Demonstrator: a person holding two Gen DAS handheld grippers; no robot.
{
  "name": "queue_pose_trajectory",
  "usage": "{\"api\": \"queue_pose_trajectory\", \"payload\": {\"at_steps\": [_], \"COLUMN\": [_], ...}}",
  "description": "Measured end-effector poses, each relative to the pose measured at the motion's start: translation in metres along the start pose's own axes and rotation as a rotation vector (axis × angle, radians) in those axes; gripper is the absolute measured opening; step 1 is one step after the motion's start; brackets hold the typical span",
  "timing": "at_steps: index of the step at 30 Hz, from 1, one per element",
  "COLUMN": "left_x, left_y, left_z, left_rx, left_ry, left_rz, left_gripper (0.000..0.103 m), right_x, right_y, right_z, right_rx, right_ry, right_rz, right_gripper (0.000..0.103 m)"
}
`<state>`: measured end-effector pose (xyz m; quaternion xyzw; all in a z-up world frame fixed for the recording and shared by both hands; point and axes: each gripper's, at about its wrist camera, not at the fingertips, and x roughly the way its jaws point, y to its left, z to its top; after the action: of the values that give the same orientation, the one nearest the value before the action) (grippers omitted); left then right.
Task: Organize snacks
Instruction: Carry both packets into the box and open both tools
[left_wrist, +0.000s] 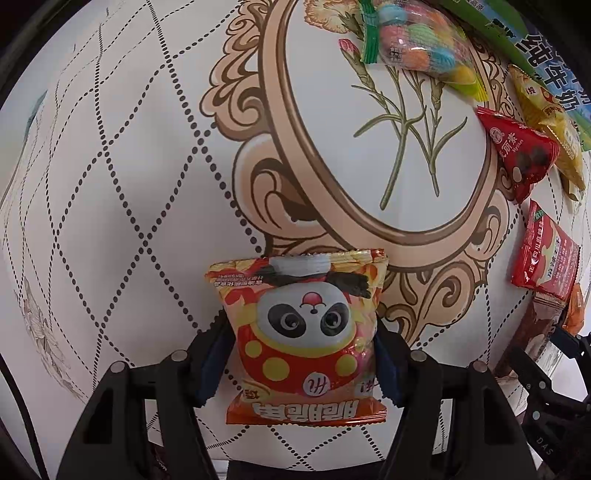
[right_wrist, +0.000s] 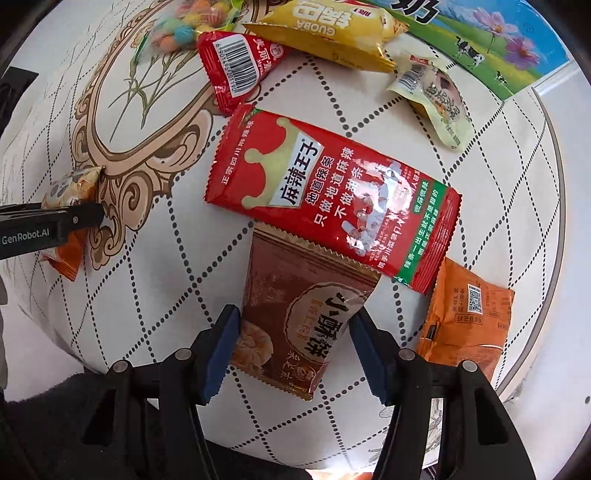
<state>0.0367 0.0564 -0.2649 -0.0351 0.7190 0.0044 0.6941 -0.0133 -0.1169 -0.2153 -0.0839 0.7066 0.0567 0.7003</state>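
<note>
While both tongs worked the patterned tablecloth (left_wrist: 110, 184):
Left gripper (left_wrist: 304, 354): pinched the panda snack bag (left_wrist: 303, 332) at mid-sides.
Right gripper (right_wrist: 295, 350): blue pads (right_wrist: 221, 350) straddled the brown pastry packet (right_wrist: 295, 325); contact unclear.
Handling: light, crinkly, slippery film; likely crushable, so grip gently.

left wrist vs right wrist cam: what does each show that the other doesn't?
Left wrist only: the panda snack bag's full front, held between the left hand-held gripper's fingers.

Right wrist only: the orange packet, a pale packet, and the brown packet's label between the right hand-held gripper's fingers.

Both: red spicy-strip pack, candy bag, yellow bag, milk carton.
</note>
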Motion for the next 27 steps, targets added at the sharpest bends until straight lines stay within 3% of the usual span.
{"api": "queue_pose_trajectory", "payload": {"at_steps": [4,8,12,14,15,16,20,27], "left_x": [0.001,0.003,0.007,0.004,0.002,0.000,-0.008,-0.051], "left_y": [0.002,0.002,0.000,-0.001,-0.002,-0.004,-0.012,-0.031], "left_z": [-0.001,0.000,0.001,0.001,0.000,0.000,-0.002,0.002], "left_rx": [-0.010,-0.005,-0.008,-0.005,-0.003,0.005,0.040,0.076], "left_ry": [0.005,0.009,0.011,0.004,-0.006,-0.016,-0.035,-0.076], "left_rz": [-0.012,-0.010,-0.007,-0.006,-0.005,-0.002,-0.004,-0.093], "left_gripper": [0.066,0.067,0.068,0.067,0.065,0.056,0.050,0.050], "right_x": [-0.015,-0.003,0.005,0.001,-0.001,-0.003,-0.018,-0.069], "right_y": [-0.025,-0.051,-0.059,-0.059,-0.056,-0.054,-0.031,-0.036], "right_z": [-0.004,-0.003,0.002,0.003,0.003,0.002,-0.009,-0.012], "right_rx": [0.162,0.344,0.346,0.318,0.309,0.302,0.286,0.296], "right_ry": [-0.036,0.011,-0.010,-0.021,-0.030,-0.037,-0.059,-0.141], "right_rz": [0.098,0.188,0.136,0.112,0.107,0.102,0.105,0.226], "right_gripper": [0.078,0.076,0.058,0.056,0.055,0.055,0.055,0.054]}}
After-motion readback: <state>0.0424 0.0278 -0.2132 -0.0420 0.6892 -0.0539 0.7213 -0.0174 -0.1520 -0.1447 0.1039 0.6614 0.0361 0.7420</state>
